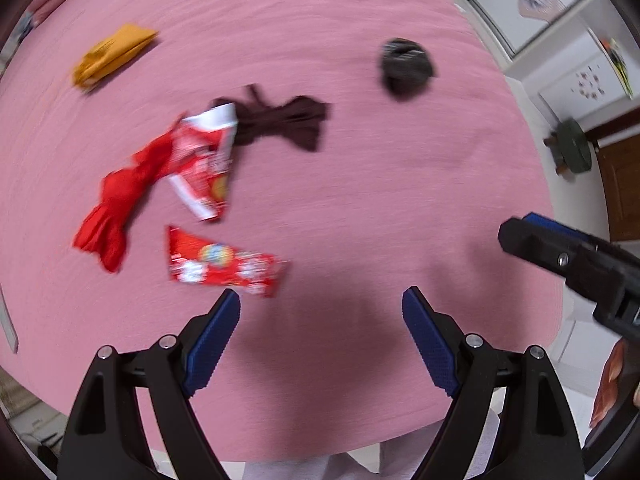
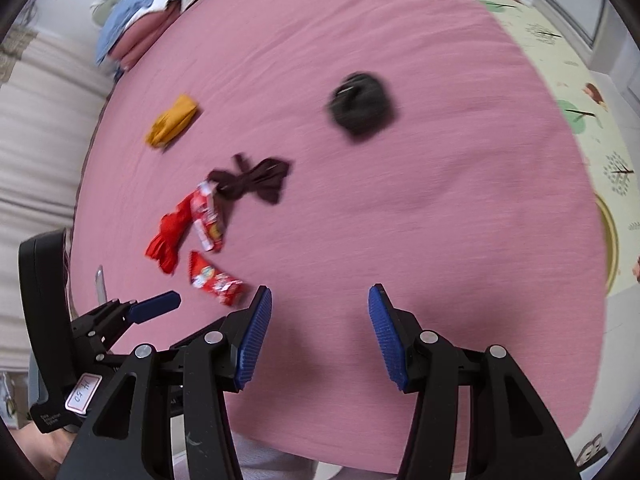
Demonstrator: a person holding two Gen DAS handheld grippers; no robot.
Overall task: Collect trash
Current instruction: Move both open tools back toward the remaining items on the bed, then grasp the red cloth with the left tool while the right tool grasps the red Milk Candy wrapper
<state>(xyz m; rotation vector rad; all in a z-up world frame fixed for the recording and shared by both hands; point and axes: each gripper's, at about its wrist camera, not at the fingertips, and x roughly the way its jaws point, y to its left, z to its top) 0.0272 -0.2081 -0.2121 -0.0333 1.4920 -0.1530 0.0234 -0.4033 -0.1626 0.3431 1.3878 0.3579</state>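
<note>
Two red snack wrappers lie on the pink bed (image 1: 400, 200). One wrapper (image 1: 224, 266) (image 2: 216, 280) sits just beyond my left gripper's left finger. The other, red and white (image 1: 204, 160) (image 2: 208, 216), lies farther off, overlapping a red cloth (image 1: 116, 208) (image 2: 168, 236). My left gripper (image 1: 321, 300) (image 2: 160, 304) points down at the sheet, open wide, nothing between its fingers. My right gripper (image 2: 320, 300) (image 1: 520, 236) hovers to its right, open and empty. Both views are motion-blurred.
A brown cloth (image 1: 284, 122) (image 2: 256, 180), a black bundle (image 1: 406, 66) (image 2: 362, 108) and a yellow folded item (image 1: 112, 54) (image 2: 172, 122) lie on the bed. Stacked bedding (image 2: 148, 12) sits at the far end. A patterned floor mat (image 2: 560, 80) runs along the right edge.
</note>
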